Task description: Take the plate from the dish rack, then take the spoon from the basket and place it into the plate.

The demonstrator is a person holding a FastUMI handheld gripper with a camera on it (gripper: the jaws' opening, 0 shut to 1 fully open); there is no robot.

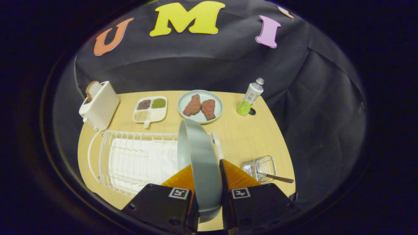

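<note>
Black cloth backs a wooden desk [248, 137] where the gripper [209, 195] holds a grey plate [202, 163] on edge.

Pointing forward over the desk's near edge, the gripper has both orange fingers [181, 179] pressed on the upright plate's faces, which rises between them just beside the white dish rack [130, 156]. To the right of the fingers a small wire basket [261, 166] holds the spoon [277, 178], its handle sticking out. Beyond stand a toaster [99, 104], a divided tray [151, 109], a plate with meat [200, 106] and a bottle [249, 97].
</note>
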